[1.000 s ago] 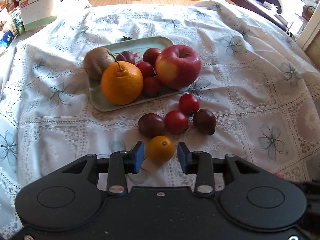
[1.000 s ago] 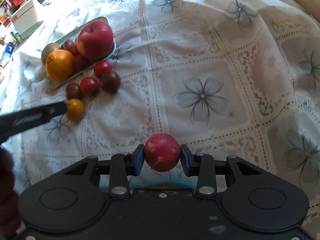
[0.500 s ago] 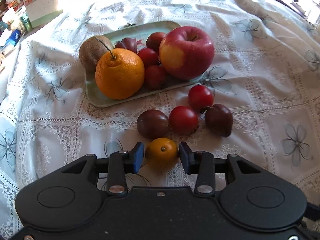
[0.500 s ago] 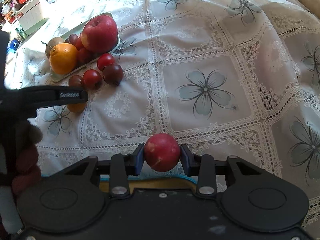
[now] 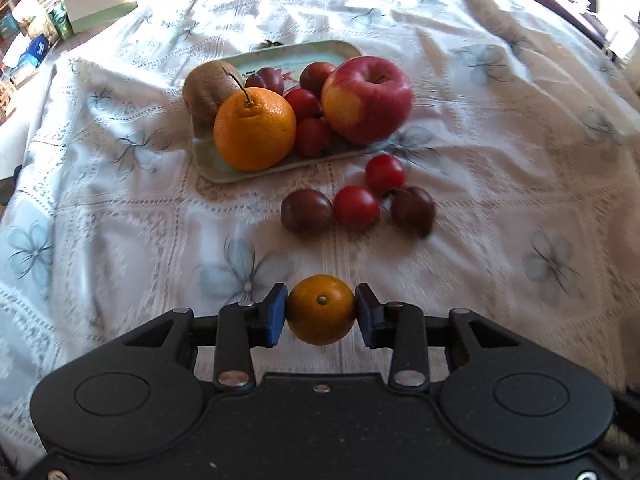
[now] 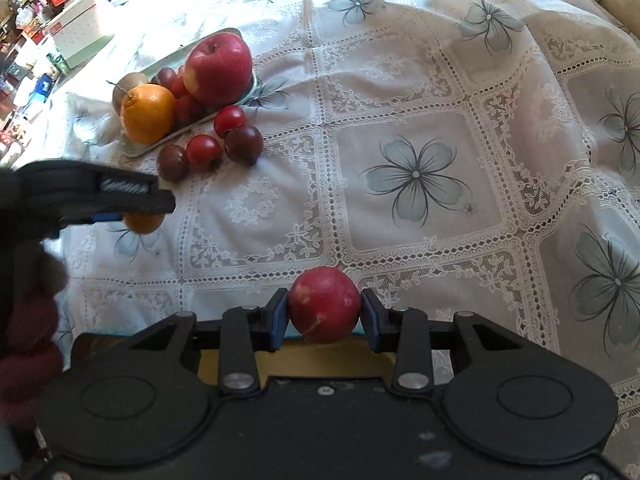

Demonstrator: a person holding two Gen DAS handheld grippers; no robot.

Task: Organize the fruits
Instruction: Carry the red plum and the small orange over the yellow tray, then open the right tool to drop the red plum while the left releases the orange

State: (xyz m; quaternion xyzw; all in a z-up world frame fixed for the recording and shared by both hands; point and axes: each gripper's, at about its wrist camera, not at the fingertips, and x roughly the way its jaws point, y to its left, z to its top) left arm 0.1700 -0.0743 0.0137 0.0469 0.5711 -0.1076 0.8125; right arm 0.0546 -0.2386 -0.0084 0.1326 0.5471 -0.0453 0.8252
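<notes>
The left hand-held gripper is now clamped on the small orange, which a moment ago was only straddled on the cloth; it is lifted clear, so a pick is judged complete. The right hand-held gripper is still closed on a red plum. Ahead, four small fruits are lying just beside the tray. The tray is crowded; bare space is seen only at its far end. Open tablecloth is offered to the right.
</notes>
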